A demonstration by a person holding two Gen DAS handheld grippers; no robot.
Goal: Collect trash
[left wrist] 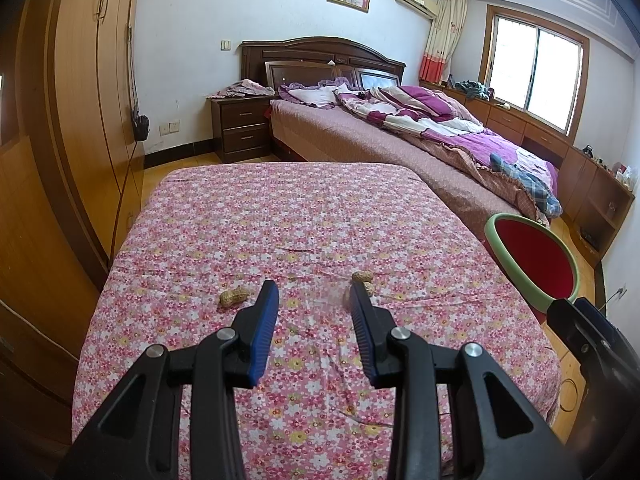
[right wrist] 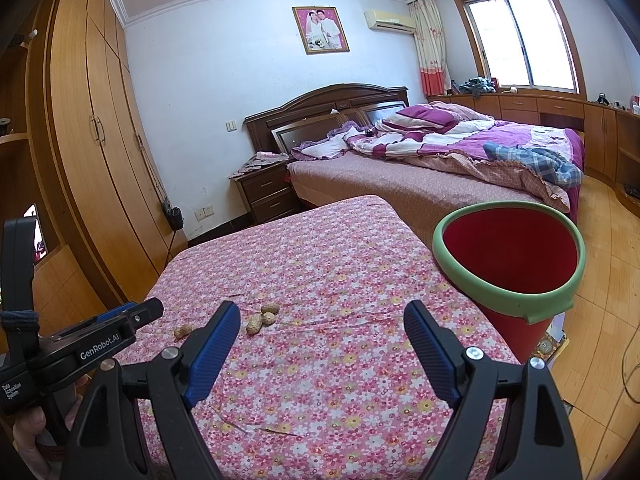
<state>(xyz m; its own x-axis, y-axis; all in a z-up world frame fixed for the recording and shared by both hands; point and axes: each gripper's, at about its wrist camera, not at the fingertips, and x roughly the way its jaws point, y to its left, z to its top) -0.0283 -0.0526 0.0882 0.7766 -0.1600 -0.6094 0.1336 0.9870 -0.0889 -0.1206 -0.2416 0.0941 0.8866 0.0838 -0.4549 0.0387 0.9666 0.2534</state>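
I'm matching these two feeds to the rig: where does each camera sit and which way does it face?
Left wrist: on the left gripper, low over the floral-covered table, facing the peanuts; its open fingers show, and the right gripper's body.
Right wrist: on the right gripper, facing table and red bin; open fingers, left gripper and hand show.
Shared: table, peanuts, bin, bed.
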